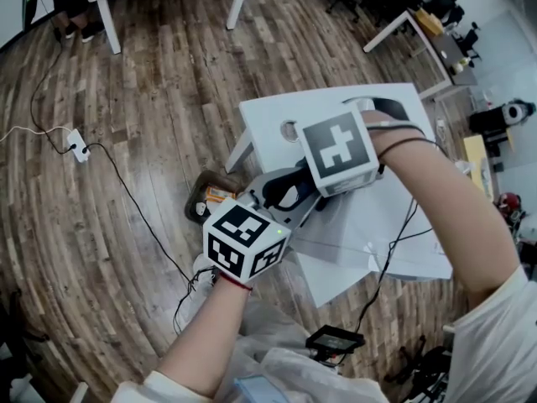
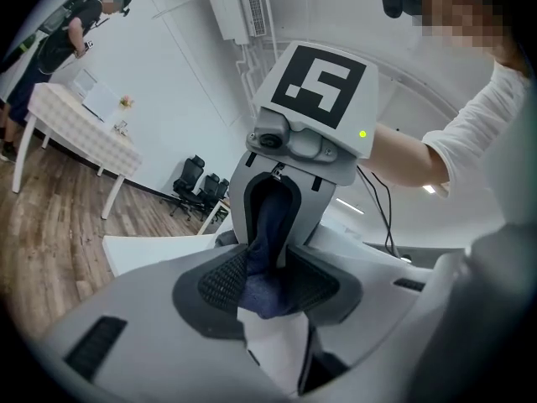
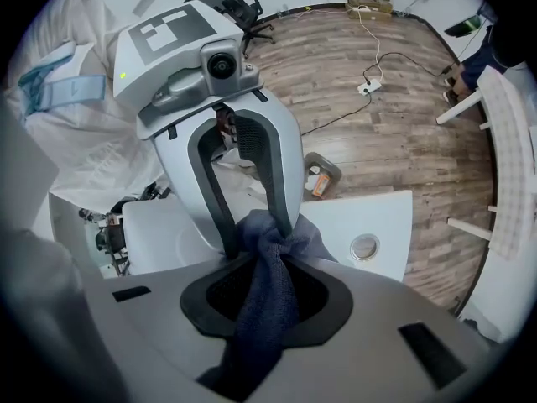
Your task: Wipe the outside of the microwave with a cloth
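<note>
Inside the wide left claw [image 2: 267, 277], cloth [image 2: 265, 299], pinched by right claw [image 3: 267, 288]

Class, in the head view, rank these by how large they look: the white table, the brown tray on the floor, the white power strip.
1. white table, by far the largest
2. brown tray, though partly covered
3. power strip, smallest

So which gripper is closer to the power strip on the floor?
Left. The left gripper sits on the power strip's side, over the floor; the right gripper is farther off, over the white table.
</note>
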